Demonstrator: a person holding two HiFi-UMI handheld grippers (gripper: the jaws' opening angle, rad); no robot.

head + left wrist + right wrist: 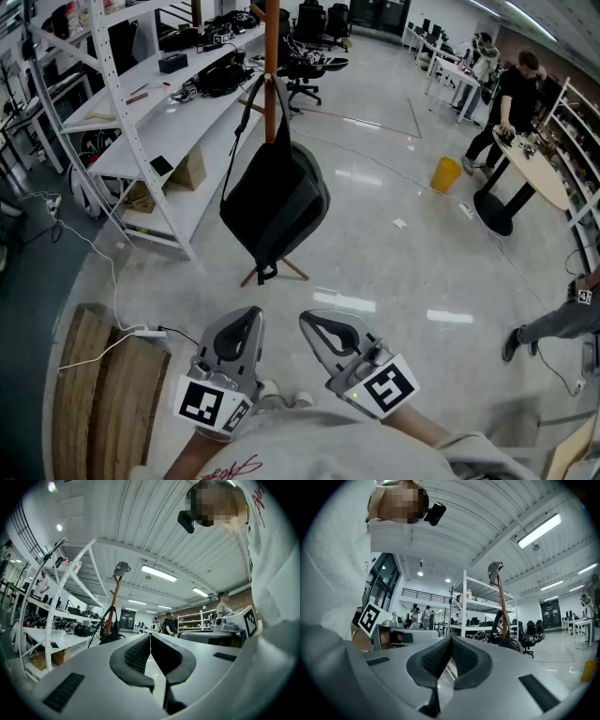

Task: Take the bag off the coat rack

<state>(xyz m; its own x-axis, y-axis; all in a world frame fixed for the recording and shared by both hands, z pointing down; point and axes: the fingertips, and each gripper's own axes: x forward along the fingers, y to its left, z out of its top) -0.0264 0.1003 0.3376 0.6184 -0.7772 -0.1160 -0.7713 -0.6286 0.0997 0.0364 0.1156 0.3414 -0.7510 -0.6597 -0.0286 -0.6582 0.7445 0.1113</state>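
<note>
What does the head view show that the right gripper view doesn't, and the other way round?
Head view only: the coat rack down to its feet on the floor, the whole black bag, and the left gripper and right gripper from above. Right gripper view only: a cap on the rack's top, and the right gripper's jaws shut together, nothing between. Both: the bag hanging on the rack, and the white shelving.

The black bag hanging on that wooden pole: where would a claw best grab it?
The shoulder strap, I'd judge: it stretches taut, clear of the bulky bag, and is thin enough to pinch. Come from the near side, then lift it up off the coat rack.
</note>
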